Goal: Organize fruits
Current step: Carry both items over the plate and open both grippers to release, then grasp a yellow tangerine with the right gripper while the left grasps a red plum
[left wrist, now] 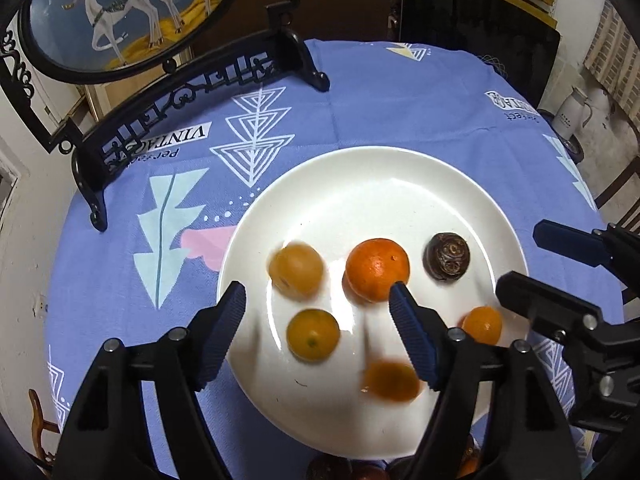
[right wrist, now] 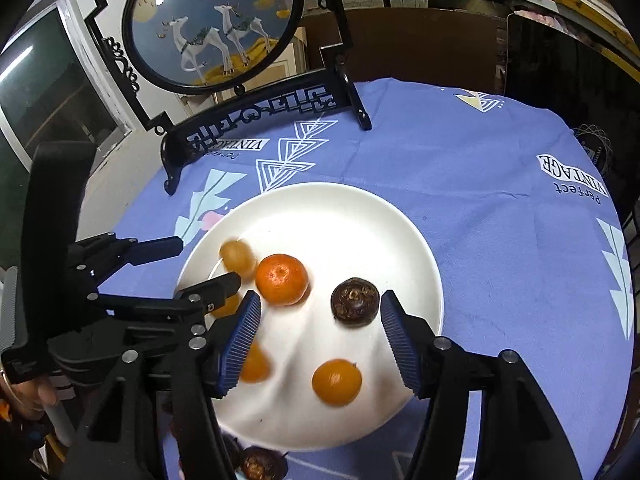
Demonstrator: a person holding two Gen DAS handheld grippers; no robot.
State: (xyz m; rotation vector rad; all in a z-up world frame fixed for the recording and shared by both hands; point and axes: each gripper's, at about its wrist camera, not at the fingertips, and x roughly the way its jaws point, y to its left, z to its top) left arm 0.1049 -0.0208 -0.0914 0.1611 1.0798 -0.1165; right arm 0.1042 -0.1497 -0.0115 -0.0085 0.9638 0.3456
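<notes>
Both grippers, left (left wrist: 316,332) and right (right wrist: 320,344), hang over a white plate (left wrist: 360,176) at frame centre, jaws apart, gripping and touching nothing. On the plate lie five orange fruits, two of them blurred, and one dark brown fruit (right wrist: 355,301). Behind, upper left, a deer screen (right wrist: 212,24) stands on the blue cloth (right wrist: 500,240).

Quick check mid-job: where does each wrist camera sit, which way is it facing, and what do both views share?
Left wrist: on the left gripper, looking steeply down at the round white plate; its open fingers show, right gripper at right.
Right wrist: on the right gripper, also facing down; open fingers, left gripper at left.
Shared: plate, large orange mandarin, dark brown wrinkled fruit.
</notes>
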